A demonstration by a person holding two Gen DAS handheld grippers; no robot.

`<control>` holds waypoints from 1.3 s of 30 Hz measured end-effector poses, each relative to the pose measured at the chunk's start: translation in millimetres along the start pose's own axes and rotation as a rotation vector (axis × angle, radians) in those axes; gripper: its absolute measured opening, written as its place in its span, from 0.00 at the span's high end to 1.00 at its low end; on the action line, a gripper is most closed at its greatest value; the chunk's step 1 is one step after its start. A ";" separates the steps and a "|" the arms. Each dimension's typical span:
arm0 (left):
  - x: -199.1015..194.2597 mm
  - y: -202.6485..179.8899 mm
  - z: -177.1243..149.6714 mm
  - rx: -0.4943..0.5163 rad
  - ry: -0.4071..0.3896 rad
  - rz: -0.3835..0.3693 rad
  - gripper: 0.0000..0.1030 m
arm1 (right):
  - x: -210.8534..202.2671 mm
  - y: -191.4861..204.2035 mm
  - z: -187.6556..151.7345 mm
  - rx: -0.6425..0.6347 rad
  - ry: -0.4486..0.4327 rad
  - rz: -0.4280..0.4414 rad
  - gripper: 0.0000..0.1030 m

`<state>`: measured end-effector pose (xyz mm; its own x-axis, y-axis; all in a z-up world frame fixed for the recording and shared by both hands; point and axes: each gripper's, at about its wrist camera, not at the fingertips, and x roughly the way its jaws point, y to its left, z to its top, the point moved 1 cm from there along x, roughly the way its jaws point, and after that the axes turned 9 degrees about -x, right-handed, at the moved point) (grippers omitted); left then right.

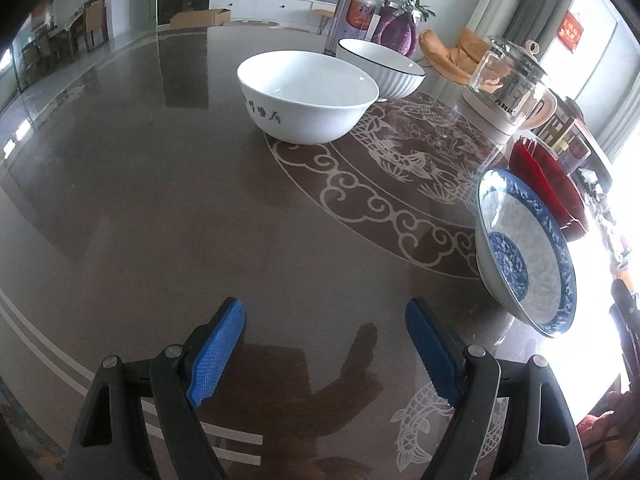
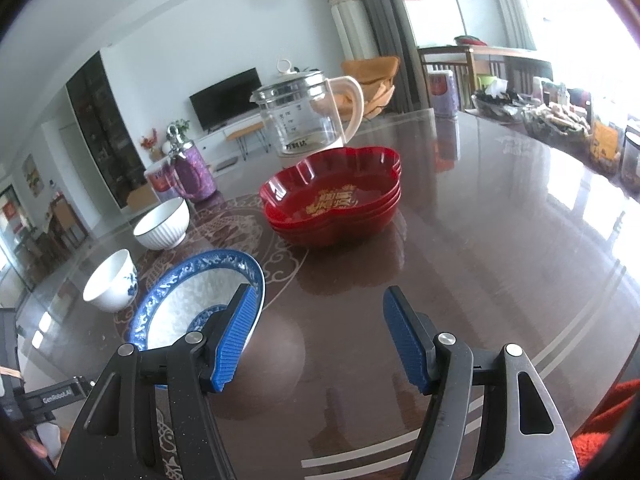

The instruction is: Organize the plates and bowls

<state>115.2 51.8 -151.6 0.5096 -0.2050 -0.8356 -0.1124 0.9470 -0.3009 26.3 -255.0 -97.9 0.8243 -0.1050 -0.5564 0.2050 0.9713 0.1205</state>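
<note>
Both tools hang over a dark, glossy table [image 1: 140, 208] with pale scrollwork inlaid around its middle. The left hand-held gripper [image 1: 325, 350] has its blue pads spread wide apart with nothing between them, only bare table top beneath. Ahead of it, toward the middle of the table, stands a plain white bowl [image 1: 307, 96] with blue characters on its side, and just behind that, apparently touching it, a ribbed white bowl [image 1: 382, 68] with a dark rim. The blue-patterned bowl [image 1: 526, 252] sits off to this gripper's right, near but clear of the right pad. The right hand-held gripper [image 2: 320, 340] is likewise spread open and empty; the same blue-patterned bowl [image 2: 192, 300] lies beside its left finger, which overlaps the bowl's rim in the view (whether they touch cannot be told). Straight ahead of the right gripper, well apart from it, a stack of red lobed dishes [image 2: 334, 200] rests nearer the table's centre, with a glass kettle [image 2: 304, 116] behind the stack toward the far edge.
</note>
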 end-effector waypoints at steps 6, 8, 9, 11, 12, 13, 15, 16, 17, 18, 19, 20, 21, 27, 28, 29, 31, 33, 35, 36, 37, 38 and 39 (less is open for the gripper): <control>-1.4 -2.6 -1.1 0.010 0.000 -0.003 0.20 | -2.4 -1.0 0.0 0.004 -0.001 -0.005 0.33; -1.5 -3.9 -1.1 0.016 0.001 -0.003 0.20 | -2.1 -1.3 0.5 0.005 0.002 -0.006 0.33; -1.4 -4.6 -1.1 0.019 0.002 -0.003 0.20 | -2.5 -1.2 0.3 0.005 0.002 -0.007 0.33; -0.8 -4.9 -1.1 0.019 0.005 -0.003 0.20 | -2.2 -1.2 0.2 0.005 0.003 -0.007 0.33; -0.1 -4.7 -0.9 0.017 0.008 -0.002 0.20 | -2.2 -1.3 -0.1 0.005 0.005 -0.006 0.33; 0.4 -4.0 -1.1 0.015 0.009 -0.001 0.20 | -2.4 -1.3 -0.3 0.004 0.007 -0.007 0.33; 1.7 -2.6 -1.1 0.009 0.014 0.003 0.20 | -2.2 -1.4 -0.7 0.004 0.007 -0.007 0.33; 2.3 -1.7 -1.1 0.006 0.017 0.004 0.20 | -2.1 -1.3 -0.8 0.004 0.007 -0.008 0.33; 2.7 -0.8 -0.9 0.003 0.018 0.005 0.20 | -1.8 -1.2 -0.7 0.004 0.007 -0.008 0.33; 2.9 -0.4 -1.1 0.001 0.019 0.006 0.20 | -1.9 -1.1 -0.7 0.004 0.008 -0.008 0.33; 2.8 0.2 -1.5 0.000 0.019 0.007 0.20 | -1.7 -1.1 -0.8 0.004 0.009 -0.008 0.33; 2.8 0.7 -1.7 -0.001 0.020 0.008 0.20 | -1.8 -1.0 -0.8 0.004 0.009 -0.008 0.33; 2.9 1.0 -1.8 -0.002 0.020 0.009 0.20 | -1.9 -0.9 -1.0 0.004 0.010 -0.008 0.33; 3.9 0.0 -2.0 0.005 0.021 0.015 0.20 | -1.9 -0.8 -1.5 0.003 0.013 -0.009 0.33; 3.8 0.2 -2.2 0.005 0.022 0.014 0.20 | -1.6 -0.7 -1.9 0.003 0.015 -0.009 0.33; 3.8 0.1 -2.1 0.004 0.024 0.011 0.20 | -1.7 -0.9 -2.1 0.003 0.017 -0.010 0.33; 2.8 0.6 -2.0 0.001 0.024 0.008 0.20 | -1.1 -0.6 -2.2 0.002 0.016 -0.010 0.33; 0.8 0.3 -1.3 0.003 0.018 0.005 0.20 | -1.3 -0.7 -2.5 0.000 0.015 -0.011 0.33; -1.6 0.2 -0.2 0.004 0.012 0.001 0.20 | -0.9 -0.5 -2.6 -0.001 0.016 -0.012 0.33; -3.0 0.1 -0.2 0.004 0.009 -0.001 0.20 | -1.1 -0.6 -3.0 -0.003 0.015 -0.013 0.33; -4.1 0.2 0.0 0.003 0.007 -0.003 0.20 | -0.7 -0.2 -2.7 -0.004 0.015 -0.014 0.33; -5.3 0.4 0.6 0.002 0.003 -0.005 0.20 | -0.9 -0.2 -2.8 -0.005 0.014 -0.014 0.33; -6.0 0.5 1.1 0.000 0.001 -0.007 0.20 | -1.2 -0.1 -2.9 -0.006 0.012 -0.015 0.33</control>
<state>113.0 53.8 -146.3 0.5098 -0.2118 -0.8338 -0.1085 0.9456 -0.3066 23.8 -254.3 -99.6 0.8146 -0.1174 -0.5680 0.2142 0.9710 0.1066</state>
